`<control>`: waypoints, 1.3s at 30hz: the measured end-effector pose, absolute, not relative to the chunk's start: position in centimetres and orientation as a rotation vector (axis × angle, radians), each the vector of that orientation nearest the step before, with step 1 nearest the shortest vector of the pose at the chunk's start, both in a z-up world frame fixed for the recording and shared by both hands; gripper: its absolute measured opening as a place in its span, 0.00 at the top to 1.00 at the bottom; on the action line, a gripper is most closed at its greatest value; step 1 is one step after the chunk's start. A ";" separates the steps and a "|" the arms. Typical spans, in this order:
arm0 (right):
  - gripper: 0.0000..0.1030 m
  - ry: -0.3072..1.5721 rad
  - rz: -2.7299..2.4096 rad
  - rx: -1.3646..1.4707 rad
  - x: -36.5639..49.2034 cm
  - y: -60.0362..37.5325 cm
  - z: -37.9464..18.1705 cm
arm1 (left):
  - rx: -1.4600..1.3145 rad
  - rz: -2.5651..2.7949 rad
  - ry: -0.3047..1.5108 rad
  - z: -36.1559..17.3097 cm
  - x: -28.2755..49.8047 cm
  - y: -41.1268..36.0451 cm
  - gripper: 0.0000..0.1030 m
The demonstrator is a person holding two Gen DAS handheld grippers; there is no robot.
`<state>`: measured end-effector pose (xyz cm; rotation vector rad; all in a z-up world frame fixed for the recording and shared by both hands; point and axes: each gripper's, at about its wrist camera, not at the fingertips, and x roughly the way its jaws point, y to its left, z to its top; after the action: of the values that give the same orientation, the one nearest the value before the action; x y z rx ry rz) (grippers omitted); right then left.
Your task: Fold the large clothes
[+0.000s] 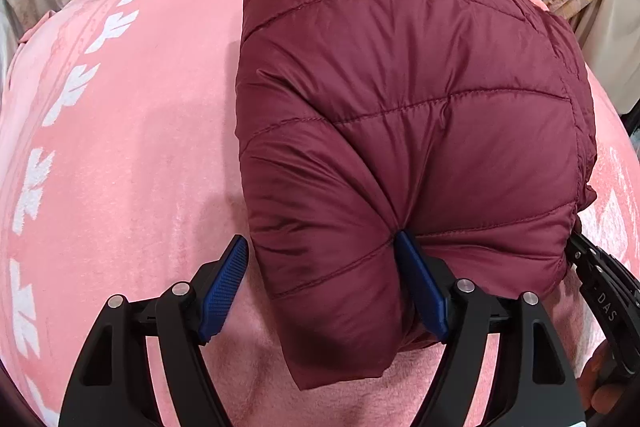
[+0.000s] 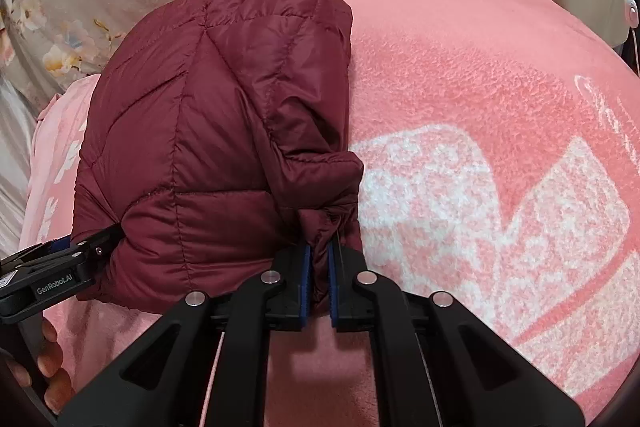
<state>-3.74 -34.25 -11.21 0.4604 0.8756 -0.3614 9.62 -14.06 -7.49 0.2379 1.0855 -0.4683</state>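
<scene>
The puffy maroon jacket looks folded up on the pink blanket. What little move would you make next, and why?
Probably open the right tongs: they pinch the jacket edge, while the left tongs are spread wide, one pad denting it. The bundle rests on the blanket.

Quilted jacket (image 1: 400, 131): smooth, faintly shiny nylon-like cloth; pink blanket (image 1: 140, 147): fuzzy matt fleece.

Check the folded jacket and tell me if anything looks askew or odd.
The jacket lies folded on the pink blanket, but its right edge is uneven: a bunched lump of fabric sticks out there. The right gripper pinches that bunch; the left gripper stands open around the near corner. No damage shows.
</scene>
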 end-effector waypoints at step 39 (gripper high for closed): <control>0.89 0.905 -0.421 0.517 0.3 -36.6 -8.9 | 0.281 -0.446 0.981 -5.1 15.1 -18.8 0.32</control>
<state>0.33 -36.57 -8.91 0.5166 0.9054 -0.4210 15.07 -18.80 -5.06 0.2810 0.9809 -0.4459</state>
